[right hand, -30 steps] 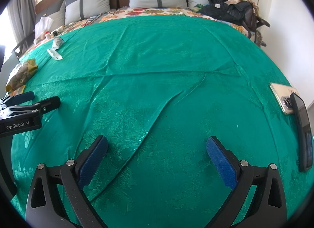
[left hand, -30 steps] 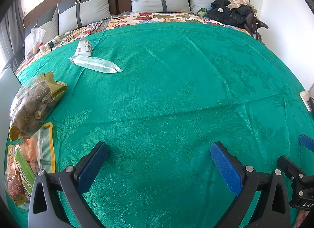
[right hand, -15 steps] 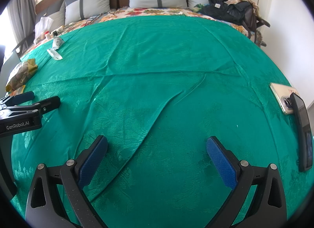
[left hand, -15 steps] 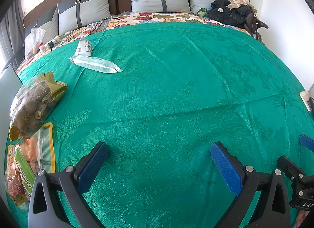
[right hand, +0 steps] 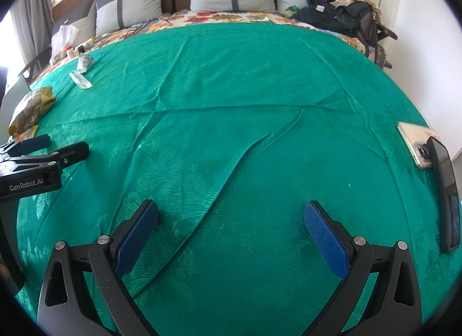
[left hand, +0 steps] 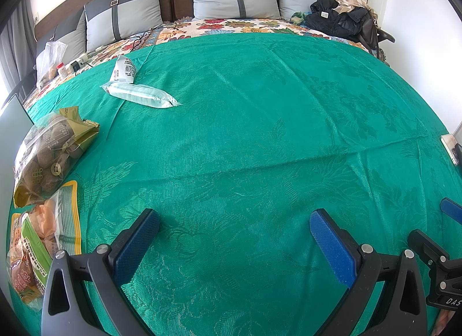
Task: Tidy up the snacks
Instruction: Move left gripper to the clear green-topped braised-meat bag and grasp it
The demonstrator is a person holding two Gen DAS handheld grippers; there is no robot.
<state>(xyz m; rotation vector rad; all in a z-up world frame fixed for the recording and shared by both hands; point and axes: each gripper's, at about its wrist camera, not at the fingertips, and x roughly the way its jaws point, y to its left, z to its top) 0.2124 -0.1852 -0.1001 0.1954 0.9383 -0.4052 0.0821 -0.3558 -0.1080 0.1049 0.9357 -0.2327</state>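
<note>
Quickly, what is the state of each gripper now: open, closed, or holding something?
Left gripper: open, holding nothing, above the green bedspread.
Right gripper: open, holding nothing.

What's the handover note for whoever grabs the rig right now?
Left gripper: open, empty, low over the green bedspread.
Right gripper: open, empty, also over bare bedspread.
Snacks: all on the left side. Orange-and-green packet at the near edge, brown-ball bag just beyond it, clear sleeve and white pouch farther up.
Two phones lie at the right edge; not part of the job.
Done: nothing gripped or visibly grouped.
Left: gather the four packs; the left gripper is nearer them.
</note>
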